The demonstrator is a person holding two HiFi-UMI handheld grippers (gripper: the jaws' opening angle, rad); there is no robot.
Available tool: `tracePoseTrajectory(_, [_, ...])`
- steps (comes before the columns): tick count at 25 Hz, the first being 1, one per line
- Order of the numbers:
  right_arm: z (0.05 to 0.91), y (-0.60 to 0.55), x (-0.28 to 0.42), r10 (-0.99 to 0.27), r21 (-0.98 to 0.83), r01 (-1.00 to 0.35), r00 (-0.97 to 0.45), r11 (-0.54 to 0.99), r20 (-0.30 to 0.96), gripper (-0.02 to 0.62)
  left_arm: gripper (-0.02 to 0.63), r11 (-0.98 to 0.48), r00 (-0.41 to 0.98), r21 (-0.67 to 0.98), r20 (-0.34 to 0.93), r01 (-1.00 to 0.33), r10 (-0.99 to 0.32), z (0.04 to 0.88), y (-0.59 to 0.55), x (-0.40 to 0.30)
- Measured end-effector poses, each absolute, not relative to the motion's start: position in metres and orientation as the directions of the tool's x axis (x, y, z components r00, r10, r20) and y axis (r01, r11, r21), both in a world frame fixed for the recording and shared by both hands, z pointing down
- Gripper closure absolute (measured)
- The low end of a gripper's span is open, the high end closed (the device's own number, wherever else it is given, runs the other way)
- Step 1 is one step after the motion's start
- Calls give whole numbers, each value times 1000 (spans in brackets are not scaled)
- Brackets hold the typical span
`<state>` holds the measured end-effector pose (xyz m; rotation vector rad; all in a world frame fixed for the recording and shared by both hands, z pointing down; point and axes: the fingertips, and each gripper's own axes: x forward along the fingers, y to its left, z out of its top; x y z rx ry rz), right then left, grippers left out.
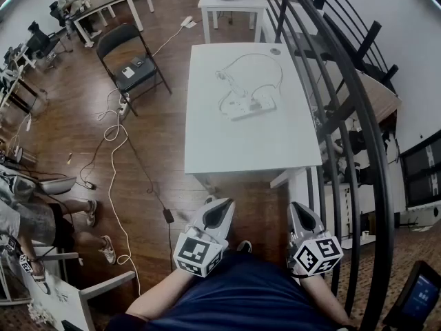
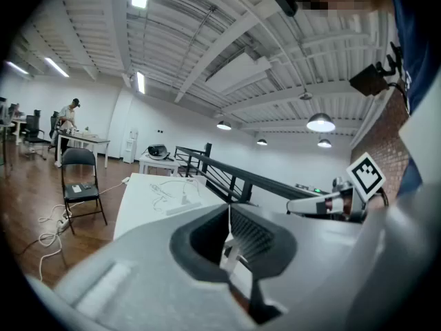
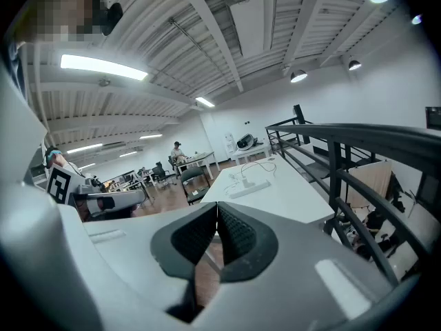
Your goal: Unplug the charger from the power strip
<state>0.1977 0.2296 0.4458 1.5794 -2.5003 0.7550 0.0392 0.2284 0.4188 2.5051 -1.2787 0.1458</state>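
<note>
Sitting mid-table (image 1: 234,147): power strip (image 1: 251,107), charger (image 3: 246,183) standing plugged in it, cord looped beside. Left gripper (image 1: 219,209) and right gripper (image 1: 300,216) both closed, empty, held close to the body, short of the table's near edge, tilted slightly down.

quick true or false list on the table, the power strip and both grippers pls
1. The left gripper and the right gripper are both shut with nothing between their jaws. True.
2. The white table is bare. False: a power strip and a looped white cable lie on it.
3. The right gripper is touching the power strip. False: both grippers are short of the table's near edge.
4. A black folding chair stands left of the table in the head view. True.
</note>
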Motion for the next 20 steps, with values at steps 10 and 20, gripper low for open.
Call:
tracePoseTrajectory(10, [448,111,153,-833,-336,-899,-402,281,380,584,597,-585,640,271,216,-765,-737,426,98,-8])
tracePoseTrajectory(20, [438,26,115,-838,-310,-924,-344,222,424,584,597,-638,714,333,201,-694,-671,423,-2,-35])
